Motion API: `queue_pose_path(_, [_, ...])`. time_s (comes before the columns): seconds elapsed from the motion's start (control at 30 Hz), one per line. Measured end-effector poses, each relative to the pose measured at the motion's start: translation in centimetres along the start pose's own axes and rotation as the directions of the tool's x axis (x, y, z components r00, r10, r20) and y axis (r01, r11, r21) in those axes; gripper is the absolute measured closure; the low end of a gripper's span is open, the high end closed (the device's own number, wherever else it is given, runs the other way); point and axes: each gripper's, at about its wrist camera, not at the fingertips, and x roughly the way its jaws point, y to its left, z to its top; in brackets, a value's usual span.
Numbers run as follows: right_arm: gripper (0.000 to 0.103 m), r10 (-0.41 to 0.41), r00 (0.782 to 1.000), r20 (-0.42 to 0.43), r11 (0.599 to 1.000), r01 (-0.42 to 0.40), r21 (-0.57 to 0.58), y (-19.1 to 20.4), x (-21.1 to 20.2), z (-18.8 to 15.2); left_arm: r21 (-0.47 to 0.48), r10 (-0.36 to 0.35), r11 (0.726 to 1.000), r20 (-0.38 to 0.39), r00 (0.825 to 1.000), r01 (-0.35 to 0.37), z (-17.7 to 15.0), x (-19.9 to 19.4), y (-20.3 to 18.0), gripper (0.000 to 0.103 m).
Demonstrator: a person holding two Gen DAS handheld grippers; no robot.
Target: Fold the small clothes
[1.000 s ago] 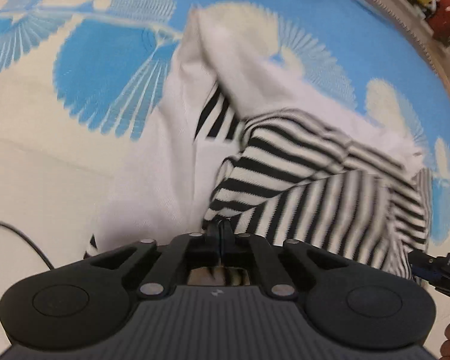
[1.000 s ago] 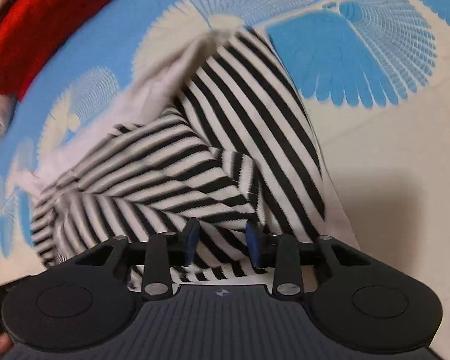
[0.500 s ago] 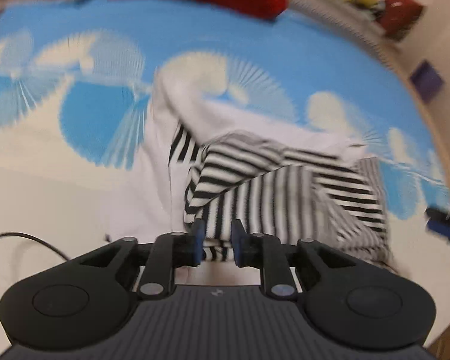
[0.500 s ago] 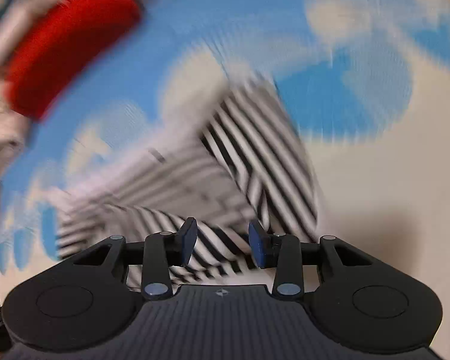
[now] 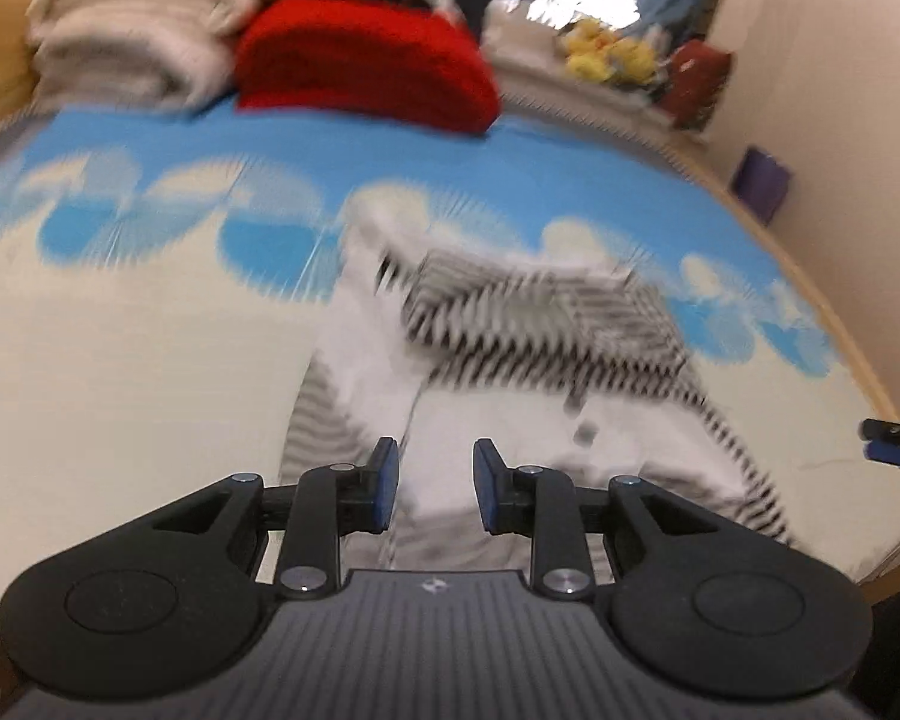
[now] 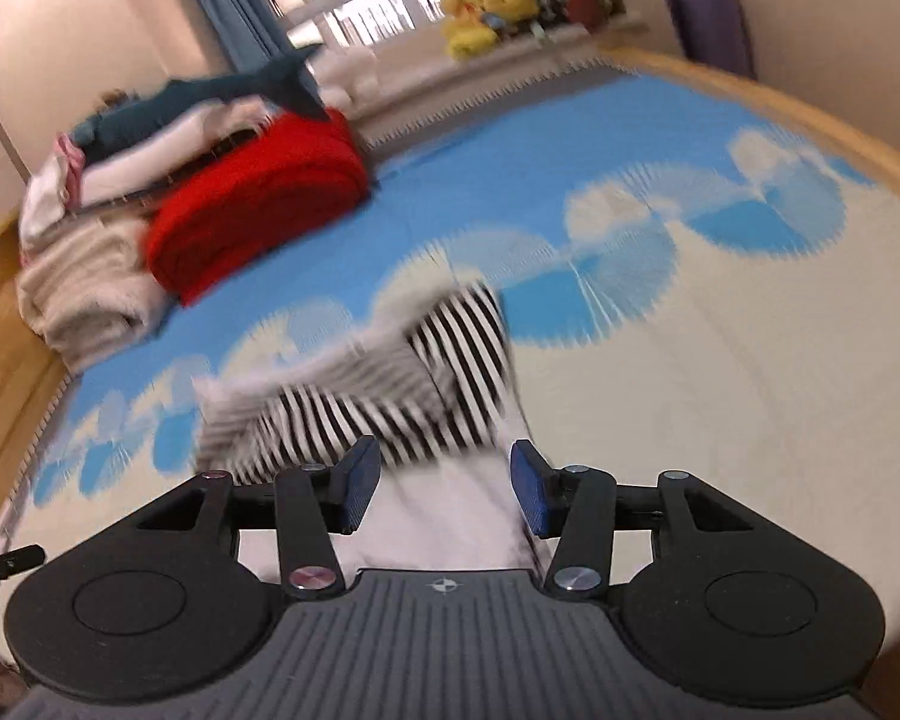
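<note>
A small black-and-white striped garment [image 5: 528, 330] with white panels lies folded over itself on the blue-and-cream patterned bed cover [image 5: 150, 330]. It also shows in the right wrist view [image 6: 402, 396]. My left gripper [image 5: 435, 483] is open and empty, above the garment's near white edge. My right gripper [image 6: 444, 492] is open and empty, above the near white part of the garment. The right gripper's tip shows at the far right of the left wrist view [image 5: 894, 444]. Both views are blurred by motion.
A red folded blanket [image 5: 360, 60] and a pile of cream and white towels [image 5: 132, 30] lie at the bed's far end. A blue shark toy [image 6: 210, 96] lies on the pile. Yellow plush toys [image 6: 492, 6] sit on the window ledge. The wooden bed edge [image 6: 810, 120] runs along the right.
My left gripper let go of the striped garment and opened. Both grippers pulled back and up from the garment, and the far end of the bed came into view.
</note>
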Motion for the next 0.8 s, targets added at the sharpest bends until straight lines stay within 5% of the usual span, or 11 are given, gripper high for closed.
queue_pose_path(0.13, [0.053,0.031,0.997,-0.077,0.994,-0.023,0.103,-2.1,0.3,-1.5,-0.05,0.036,0.998,-0.076,0.996,-0.04,-2.0,0.9,0.5,0.073])
queue_pose_path(0.27, [0.052,-0.022,0.989,-0.145,0.994,0.038,0.106,-3.4,1.1,-3.5,-0.066,0.029,0.997,-0.091,0.995,-0.035,-3.7,2.1,1.3,0.048])
queue_pose_path(0.33, [0.051,-0.005,0.986,-0.169,0.994,0.023,0.109,-3.7,1.7,-4.4,-0.107,0.02,0.994,-0.109,0.994,-0.032,-5.4,3.5,2.1,0.046])
queue_pose_path(0.4, [0.05,-0.037,0.975,-0.218,0.993,0.061,0.105,-3.9,2.9,-5.3,-0.149,0.048,0.986,-0.208,0.977,-0.08,-5.7,5.1,2.7,0.046])
queue_pose_path(0.5, [0.05,-0.043,0.97,-0.239,0.988,0.076,0.132,-4.0,4.3,-5.7,-0.134,0.024,0.99,-0.208,0.978,-0.053,-5.3,5.7,2.5,0.033])
queue_pose_path(0.8, [0.045,-0.075,0.952,-0.296,0.99,0.106,0.091,-3.4,6.2,-7.2,-0.154,0.132,0.97,-0.316,0.939,-0.189,-6.4,8.2,3.6,0.033])
